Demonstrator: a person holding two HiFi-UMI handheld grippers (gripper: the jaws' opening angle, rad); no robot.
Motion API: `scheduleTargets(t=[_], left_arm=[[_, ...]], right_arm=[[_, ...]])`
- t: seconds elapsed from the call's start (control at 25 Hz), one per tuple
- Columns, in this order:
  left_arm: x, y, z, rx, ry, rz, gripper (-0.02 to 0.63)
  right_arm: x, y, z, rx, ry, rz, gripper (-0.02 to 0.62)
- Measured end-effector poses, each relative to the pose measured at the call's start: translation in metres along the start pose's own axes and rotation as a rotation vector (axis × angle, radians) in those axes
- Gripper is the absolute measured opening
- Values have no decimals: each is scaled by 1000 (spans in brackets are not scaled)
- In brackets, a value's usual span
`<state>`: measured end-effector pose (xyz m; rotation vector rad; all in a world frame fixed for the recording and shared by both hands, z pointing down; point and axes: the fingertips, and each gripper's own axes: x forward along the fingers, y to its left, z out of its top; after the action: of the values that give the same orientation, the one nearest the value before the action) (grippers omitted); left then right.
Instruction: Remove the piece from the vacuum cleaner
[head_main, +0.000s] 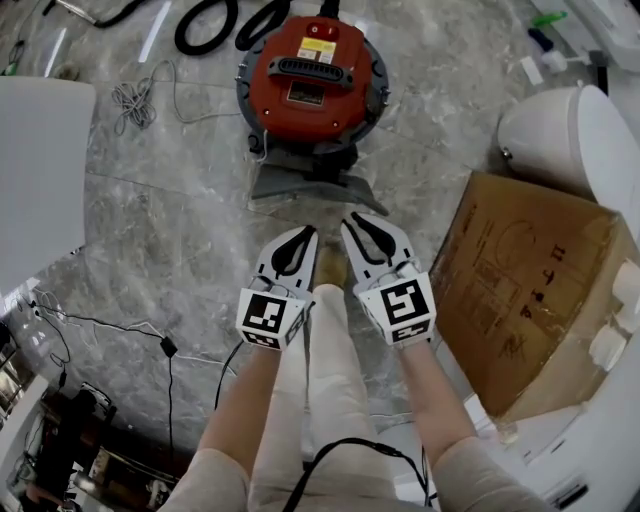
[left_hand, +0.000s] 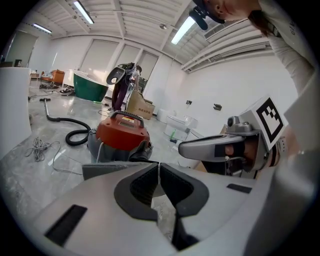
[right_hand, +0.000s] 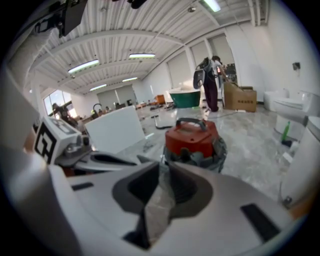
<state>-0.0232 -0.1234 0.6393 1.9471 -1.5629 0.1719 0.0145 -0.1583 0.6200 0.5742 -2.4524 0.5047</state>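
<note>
Take the grey piece (head_main: 312, 188), on the red vacuum cleaner's (head_main: 312, 70) six o'clock side, by its stiff, probably light plastic edges; left tongs (head_main: 306, 232) shut, right tongs (head_main: 351, 220) slightly parted, both empty.

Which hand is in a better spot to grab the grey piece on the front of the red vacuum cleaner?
Probably the right. The right gripper has its jaws slightly apart and seems a touch nearer the grey piece on the vacuum cleaner. The left gripper is shut.
</note>
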Motion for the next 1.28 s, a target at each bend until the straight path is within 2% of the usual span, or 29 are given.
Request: scheduleTargets(t=[0.24,0.32,0.44,0.64,0.84,0.96,1.16,1.28], left_arm=[[18,7,-9,-29,-17,24,20],[19,15,-10,-5,-14,51,21],[16,26,-2,131,-6,89,55],[17,40,7,316,39,112,105],[27,45,0,651,174,139,169],[32,59,-7,824,282,187,201],[42,82,-22,953,430,212,202],[45,96,-30,1044,516,255,202]], right_arm=[[20,-11,-14,-100,85,31,99],[27,-17,-20,-144,120,31,111],[35,-27,-28,-210,177,39,134],[46,-39,-43,-257,249,61,156],[59,-41,-54,-319,327,110,190],[65,-41,-56,-338,348,129,196],[73,-40,-62,-375,377,158,196],[78,-41,-69,-404,411,167,196]])
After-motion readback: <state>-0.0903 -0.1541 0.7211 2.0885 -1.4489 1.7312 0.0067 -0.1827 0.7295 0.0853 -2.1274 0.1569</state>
